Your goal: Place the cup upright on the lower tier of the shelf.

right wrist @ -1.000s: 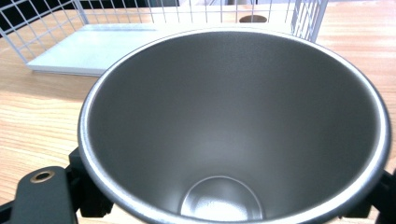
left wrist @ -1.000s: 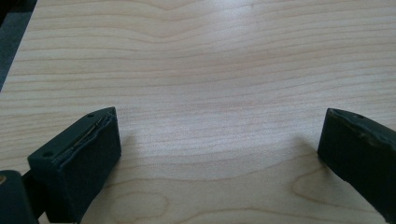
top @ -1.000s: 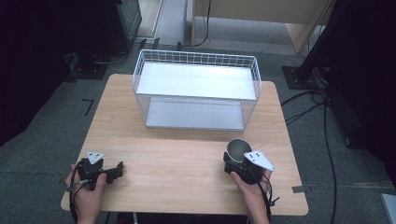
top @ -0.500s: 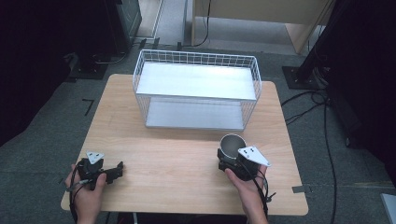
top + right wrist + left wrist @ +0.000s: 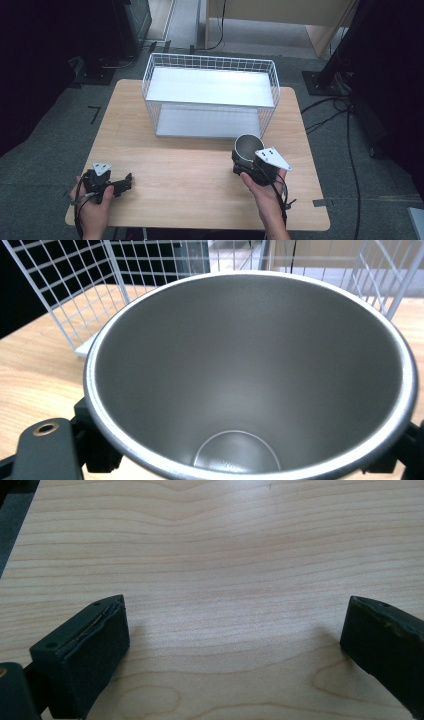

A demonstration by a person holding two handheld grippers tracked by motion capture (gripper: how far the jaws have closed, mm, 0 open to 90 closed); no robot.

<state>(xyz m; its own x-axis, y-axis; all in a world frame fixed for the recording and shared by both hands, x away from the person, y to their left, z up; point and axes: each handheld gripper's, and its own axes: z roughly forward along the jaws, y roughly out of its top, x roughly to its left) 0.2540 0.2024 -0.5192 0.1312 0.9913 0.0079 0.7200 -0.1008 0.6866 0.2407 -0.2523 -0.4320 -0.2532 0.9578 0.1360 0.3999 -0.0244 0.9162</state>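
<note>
A steel cup (image 5: 248,148) is held upright above the table's right front, with my right gripper (image 5: 246,161) shut on it. In the right gripper view the cup's empty inside (image 5: 250,390) faces the camera, with the jaws pressed on its two sides below the rim. Just beyond it stands a white wire rack (image 5: 210,95) with two shelves. My left gripper (image 5: 120,186) rests at the table's left front, open, with bare wood between its fingers (image 5: 85,650).
The wooden table (image 5: 190,175) has bare room between the two hands. The rack's wire side (image 5: 65,295) rises close behind the cup. Black stands and cables (image 5: 345,100) lie on the floor to the right of the table.
My right gripper has carried the cup a little to the left and forward, toward the rack's front right corner. The left gripper has stayed where it was.
</note>
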